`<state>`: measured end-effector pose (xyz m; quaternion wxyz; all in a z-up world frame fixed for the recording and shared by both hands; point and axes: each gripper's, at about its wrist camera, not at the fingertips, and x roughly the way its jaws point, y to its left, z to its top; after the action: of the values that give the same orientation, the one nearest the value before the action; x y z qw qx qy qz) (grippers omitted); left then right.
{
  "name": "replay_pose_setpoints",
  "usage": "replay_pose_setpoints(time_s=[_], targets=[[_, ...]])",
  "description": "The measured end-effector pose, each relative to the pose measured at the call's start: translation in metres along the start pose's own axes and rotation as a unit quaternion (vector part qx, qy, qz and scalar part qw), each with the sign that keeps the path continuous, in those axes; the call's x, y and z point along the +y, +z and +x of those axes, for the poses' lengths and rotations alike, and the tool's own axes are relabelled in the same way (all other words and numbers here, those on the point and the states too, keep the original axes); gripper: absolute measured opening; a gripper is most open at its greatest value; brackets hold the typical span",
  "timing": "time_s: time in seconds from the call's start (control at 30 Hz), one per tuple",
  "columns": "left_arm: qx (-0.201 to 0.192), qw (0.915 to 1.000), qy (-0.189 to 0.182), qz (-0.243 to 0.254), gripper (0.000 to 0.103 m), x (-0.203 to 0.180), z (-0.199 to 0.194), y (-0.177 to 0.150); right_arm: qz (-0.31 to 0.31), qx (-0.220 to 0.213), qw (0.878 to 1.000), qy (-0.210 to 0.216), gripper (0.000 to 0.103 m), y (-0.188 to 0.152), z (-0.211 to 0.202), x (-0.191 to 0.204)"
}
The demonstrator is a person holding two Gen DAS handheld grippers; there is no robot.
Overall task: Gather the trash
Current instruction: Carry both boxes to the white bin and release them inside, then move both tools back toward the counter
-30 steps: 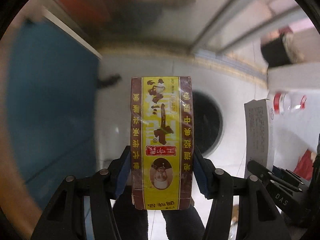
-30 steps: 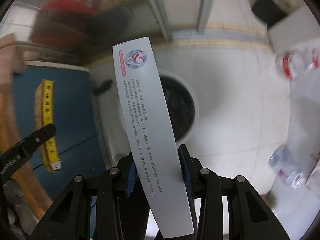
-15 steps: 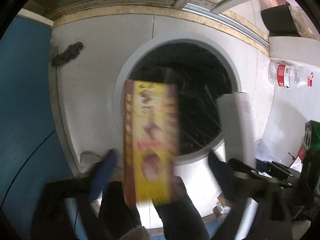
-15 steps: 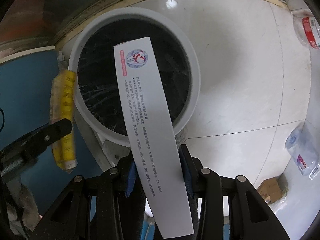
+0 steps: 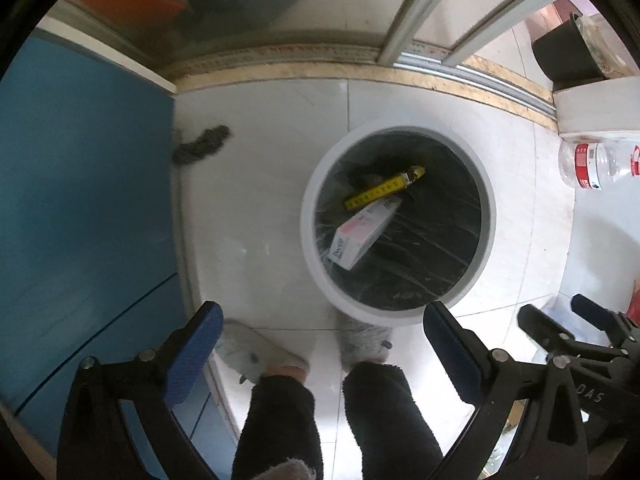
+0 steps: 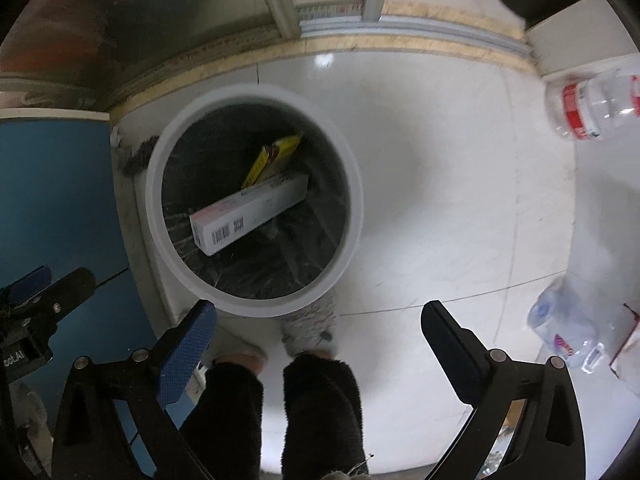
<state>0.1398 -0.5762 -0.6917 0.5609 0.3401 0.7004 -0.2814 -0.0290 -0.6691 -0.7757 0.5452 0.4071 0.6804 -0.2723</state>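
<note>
A round white trash bin [image 5: 316,264] [image 6: 352,184] with a black liner stands on the tiled floor below both grippers. Inside it lie a yellow box [image 5: 380,192] [image 6: 272,158] and a white box [image 5: 362,232] [image 6: 248,212], leaning against each other. My left gripper [image 5: 320,344] is open and empty above the bin's near rim. My right gripper [image 6: 320,336] is open and empty, also above the near rim. The right gripper also shows at the right edge of the left wrist view [image 5: 576,340], and the left gripper at the left edge of the right wrist view [image 6: 36,304].
A blue cabinet [image 5: 80,200] [image 6: 52,200] stands left of the bin. Clear plastic bottles [image 5: 596,164] [image 6: 592,104] [image 6: 568,324] lie on a white surface at the right. The person's legs and slippers [image 5: 360,344] [image 6: 308,328] are just before the bin. A sliding door track [image 5: 360,68] runs behind.
Both grippers opened and dropped their boxes: the yellow box from the left, the white box from the right. Both boxes now lie in the bin.
</note>
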Motion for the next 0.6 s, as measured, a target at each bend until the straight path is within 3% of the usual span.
replay_pose_setpoints(time_s=[0.23, 0.6], targets=[[-0.035, 0.9993, 0.012, -0.002, 0.102, -0.002, -0.082, -0.028, 0.002, -0.053, 0.998, -0.023, 0.103, -0.040, -0.101, -0.006], [-0.117, 0.9928, 0.024, -0.006, 0.102, -0.006, -0.273, -0.096, 0.000, -0.130, 0.991, -0.010, 0.103, -0.115, -0.304, -0.010]])
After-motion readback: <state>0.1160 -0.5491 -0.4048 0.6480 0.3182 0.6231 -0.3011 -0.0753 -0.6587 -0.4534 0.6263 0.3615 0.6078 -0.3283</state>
